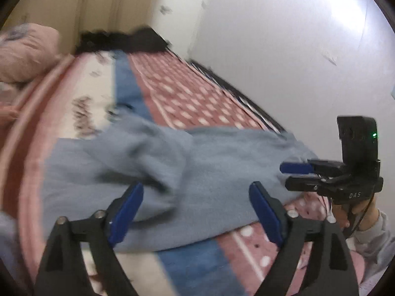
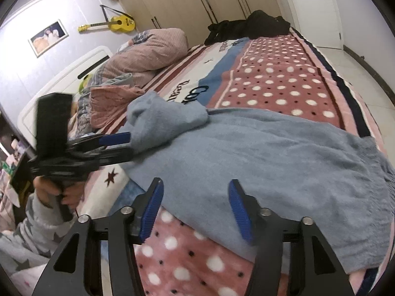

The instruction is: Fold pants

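Light blue fleece pants (image 1: 172,170) lie spread across the patterned bed blanket; they also show in the right wrist view (image 2: 271,153), with one end bunched into a lump (image 2: 160,118) at the left. My left gripper (image 1: 196,197) is open and empty just above the pants' near edge. It also shows from the side in the right wrist view (image 2: 123,145), jaws apart by the bunched end. My right gripper (image 2: 196,197) is open and empty over the pants' near edge. It shows in the left wrist view (image 1: 286,175) at the right end of the pants.
The bed blanket (image 2: 271,79) has pink polka-dot, blue and white bands. Dark clothes (image 2: 249,27) lie at the far end. Pink pillows and bedding (image 2: 148,51) sit by the white headboard. A wall (image 1: 296,49) runs along the bed's far side.
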`<state>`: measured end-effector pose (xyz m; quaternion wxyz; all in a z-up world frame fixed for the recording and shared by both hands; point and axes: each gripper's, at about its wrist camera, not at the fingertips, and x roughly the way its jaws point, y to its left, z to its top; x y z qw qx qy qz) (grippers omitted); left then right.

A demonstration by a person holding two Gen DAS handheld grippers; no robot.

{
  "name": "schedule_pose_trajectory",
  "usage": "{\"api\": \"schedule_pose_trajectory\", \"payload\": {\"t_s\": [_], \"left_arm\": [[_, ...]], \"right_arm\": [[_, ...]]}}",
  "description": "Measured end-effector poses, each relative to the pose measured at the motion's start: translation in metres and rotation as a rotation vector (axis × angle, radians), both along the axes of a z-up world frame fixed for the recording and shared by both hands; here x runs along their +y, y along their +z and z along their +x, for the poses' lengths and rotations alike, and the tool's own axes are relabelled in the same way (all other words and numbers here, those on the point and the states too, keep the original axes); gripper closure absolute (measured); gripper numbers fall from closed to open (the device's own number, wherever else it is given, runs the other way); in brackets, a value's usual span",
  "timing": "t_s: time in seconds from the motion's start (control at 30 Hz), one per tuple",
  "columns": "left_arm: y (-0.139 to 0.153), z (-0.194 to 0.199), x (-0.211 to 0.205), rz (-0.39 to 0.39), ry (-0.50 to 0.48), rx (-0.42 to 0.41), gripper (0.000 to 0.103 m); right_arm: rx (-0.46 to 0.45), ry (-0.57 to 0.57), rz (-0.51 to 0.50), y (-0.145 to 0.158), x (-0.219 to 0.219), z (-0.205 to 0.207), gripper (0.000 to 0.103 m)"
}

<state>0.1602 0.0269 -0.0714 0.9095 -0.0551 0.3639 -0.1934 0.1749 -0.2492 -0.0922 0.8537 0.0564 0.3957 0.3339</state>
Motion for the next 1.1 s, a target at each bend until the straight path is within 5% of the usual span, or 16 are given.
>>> {"api": "schedule_pose_trajectory", "payload": {"t_s": [0.13,0.4,0.6,0.77,0.8,0.87,0.93,1.03,1.1], "left_arm": [[-0.001,-0.007,0.043,0.167,0.236,-0.047,0.017],[-0.029,-0.015,0.073,0.259,0.354,-0.013,0.017],[-0.044,-0.021,0.081,0.196,0.34,0.008,0.017],[-0.051,-0.018,0.081,0.16,0.33,0.014,0.017],[-0.051,-0.018,0.081,0.15,0.324,0.011,0.017],[-0.051,-0.017,0.08,0.145,0.318,0.01,0.017],[-0.051,-0.016,0.078,0.143,0.313,0.005,0.017],[-0.05,-0.017,0.076,0.154,0.315,0.0,0.017],[-0.05,-0.019,0.077,0.159,0.316,-0.001,0.017]], "right_arm": [[-0.009,0.007,-0.025,0.006,0.035,0.013,0.032],[-0.1,0.009,-0.209,-0.004,0.161,0.032,0.013],[-0.195,-0.113,-0.449,-0.038,0.22,0.043,0.013],[-0.196,-0.267,-0.406,-0.033,0.205,0.045,0.014],[-0.2,-0.275,-0.399,-0.03,0.2,0.044,0.015],[-0.2,-0.297,-0.37,-0.024,0.188,0.04,0.035],[-0.172,-0.329,-0.331,-0.019,0.176,0.041,0.037],[-0.146,-0.343,-0.306,-0.016,0.164,0.043,0.057],[-0.126,-0.382,-0.273,-0.014,0.155,0.041,0.061]]}}
